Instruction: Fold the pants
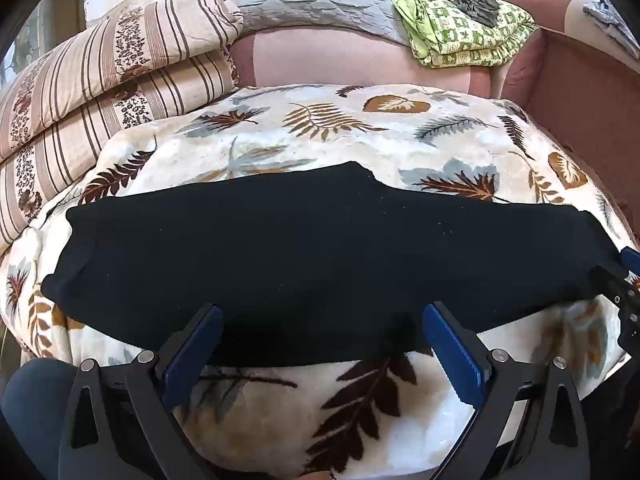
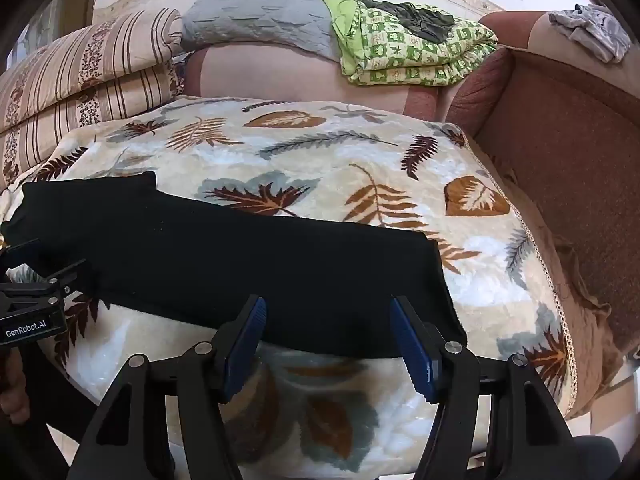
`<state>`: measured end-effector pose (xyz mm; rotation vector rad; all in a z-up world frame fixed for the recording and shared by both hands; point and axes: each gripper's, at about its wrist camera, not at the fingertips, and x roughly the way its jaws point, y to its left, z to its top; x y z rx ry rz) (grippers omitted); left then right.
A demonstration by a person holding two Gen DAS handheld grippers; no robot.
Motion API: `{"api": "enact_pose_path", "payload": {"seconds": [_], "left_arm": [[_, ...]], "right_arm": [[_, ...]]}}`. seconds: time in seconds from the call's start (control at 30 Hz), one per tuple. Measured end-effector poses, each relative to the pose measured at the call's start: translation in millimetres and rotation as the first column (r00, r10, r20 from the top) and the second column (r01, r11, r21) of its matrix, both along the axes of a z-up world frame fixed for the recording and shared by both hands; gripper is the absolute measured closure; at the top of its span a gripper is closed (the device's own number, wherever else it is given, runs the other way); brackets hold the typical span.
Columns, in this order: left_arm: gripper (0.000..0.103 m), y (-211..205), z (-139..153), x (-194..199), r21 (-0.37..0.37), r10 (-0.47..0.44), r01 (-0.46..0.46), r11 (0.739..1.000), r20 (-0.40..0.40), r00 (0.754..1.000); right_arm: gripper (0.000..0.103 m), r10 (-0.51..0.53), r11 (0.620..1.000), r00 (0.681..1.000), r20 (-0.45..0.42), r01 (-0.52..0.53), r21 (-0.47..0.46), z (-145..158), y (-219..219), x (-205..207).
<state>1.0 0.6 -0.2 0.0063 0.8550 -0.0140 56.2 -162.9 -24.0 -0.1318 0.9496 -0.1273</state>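
Observation:
The black pants (image 1: 304, 256) lie flat and folded lengthwise, stretched left to right across the leaf-patterned blanket (image 1: 360, 128). In the right wrist view the pants (image 2: 248, 272) end in a straight edge at the right. My left gripper (image 1: 322, 320) is open and empty, just above the pants' near edge. My right gripper (image 2: 326, 316) is open and empty, at the near edge close to the pants' right end. The right gripper shows at the right edge of the left wrist view (image 1: 626, 280); the left gripper shows at the left edge of the right wrist view (image 2: 36, 296).
Striped folded bedding (image 1: 100, 80) is stacked at the back left. A grey quilt (image 1: 304, 0) and a green patterned blanket (image 1: 464, 28) lie on the sofa back. The brown sofa arm (image 2: 568, 152) rises at the right with a grey cloth (image 2: 592, 32) on top.

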Motion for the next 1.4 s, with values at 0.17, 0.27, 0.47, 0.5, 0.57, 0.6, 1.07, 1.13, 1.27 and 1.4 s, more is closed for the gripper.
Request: {"api": "enact_pose_path", "payload": {"seconds": [0.17,0.27,0.47,0.5,0.57,0.6,1.07,1.13,1.27,1.4], "left_arm": [[0.003,0.6,-0.3,-1.4,0.01,-0.003,0.003,1.0,0.012,1.0],[0.003,0.4,0.0,-1.3,0.008,-0.001,0.001,1.0,0.013,1.0],[0.003,-0.3,0.2,-1.3,0.011,-0.001,0.001,1.0,0.014,1.0],[0.003,-1.1,0.3,-2.2,0.013,-0.002,0.001,1.0,0.016,1.0],[0.003,-2.4,-0.4,-1.5,0.02,-0.003,0.002,1.0,0.015,1.0],[0.003,-2.6,-1.0,-1.3,0.023,-0.003,0.002,1.0,0.014,1.0],[0.003,-2.7,-2.1,-0.6,0.024,-0.002,0.001,1.0,0.011,1.0],[0.003,-2.7,-2.2,-0.7,0.024,-0.001,0.001,1.0,0.01,1.0],[0.003,-2.3,-2.5,0.3,0.024,-0.001,0.001,1.0,0.007,1.0],[0.003,-2.1,-3.5,0.3,0.026,0.0,0.0,1.0,0.007,1.0]], "right_arm": [[0.037,0.0,1.0,1.0,0.005,0.0,0.005,0.0,-0.6,-0.4],[0.037,0.0,1.0,1.0,0.002,0.0,0.003,-0.8,-0.7,-0.1],[0.035,0.001,1.0,1.0,0.0,-0.001,0.005,0.8,0.0,1.3],[0.035,0.002,1.0,1.0,-0.001,-0.002,0.006,1.4,0.3,1.5],[0.035,0.005,1.0,1.0,-0.003,-0.005,0.007,-1.7,-3.5,1.5],[0.035,0.005,1.0,1.0,-0.003,-0.005,0.007,-1.7,-2.8,2.8],[0.034,0.042,0.999,0.999,0.018,-0.043,0.008,-2.0,7.0,-2.2],[0.034,0.045,0.999,0.999,0.018,-0.045,0.008,-2.0,7.7,-2.3],[0.034,0.042,0.999,0.999,0.021,-0.042,0.004,-2.1,8.5,-2.8],[0.033,0.038,0.999,0.999,0.023,-0.038,0.005,-1.9,8.0,-2.7]]}}
